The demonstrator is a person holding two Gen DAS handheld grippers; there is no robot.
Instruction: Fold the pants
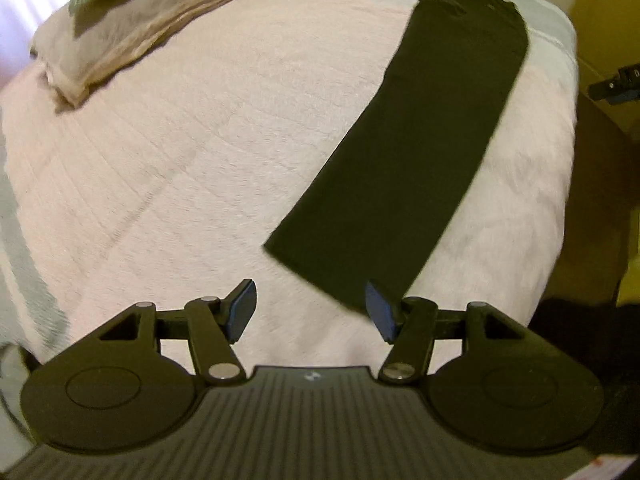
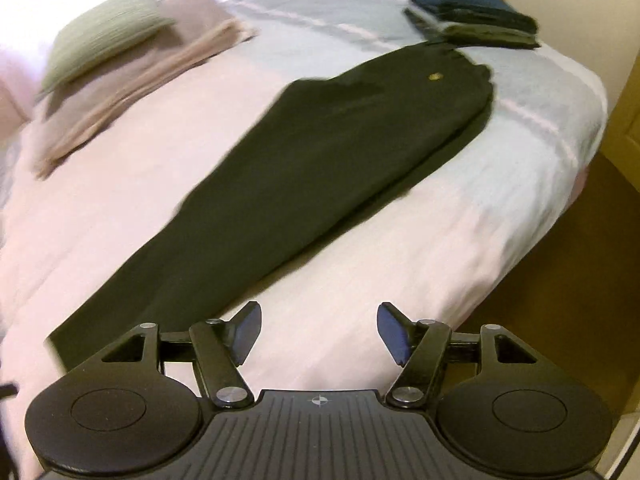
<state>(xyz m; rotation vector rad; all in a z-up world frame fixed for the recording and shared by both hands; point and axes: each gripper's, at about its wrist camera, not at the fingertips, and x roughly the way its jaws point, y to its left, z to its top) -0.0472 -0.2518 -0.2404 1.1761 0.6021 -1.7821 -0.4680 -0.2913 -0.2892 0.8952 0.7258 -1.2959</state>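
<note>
Dark pants [image 1: 412,152] lie flat on the pink bedspread, folded lengthwise so one leg covers the other, waist at the far end. In the right wrist view the pants [image 2: 320,160] run diagonally from the waist at upper right to the hem at lower left, with a small yellow mark near the waist. My left gripper [image 1: 311,310] is open just above the bed, its right pad next to the hem's corner. My right gripper [image 2: 318,332] is open too, beside the lower leg, holding nothing.
A stack of folded beige blankets [image 2: 132,84] with a green pillow [image 2: 108,28] sits at the far left. Folded dark clothes [image 2: 472,16] are stacked at the far right corner. The bed edge [image 2: 560,208] drops to a brown floor on the right.
</note>
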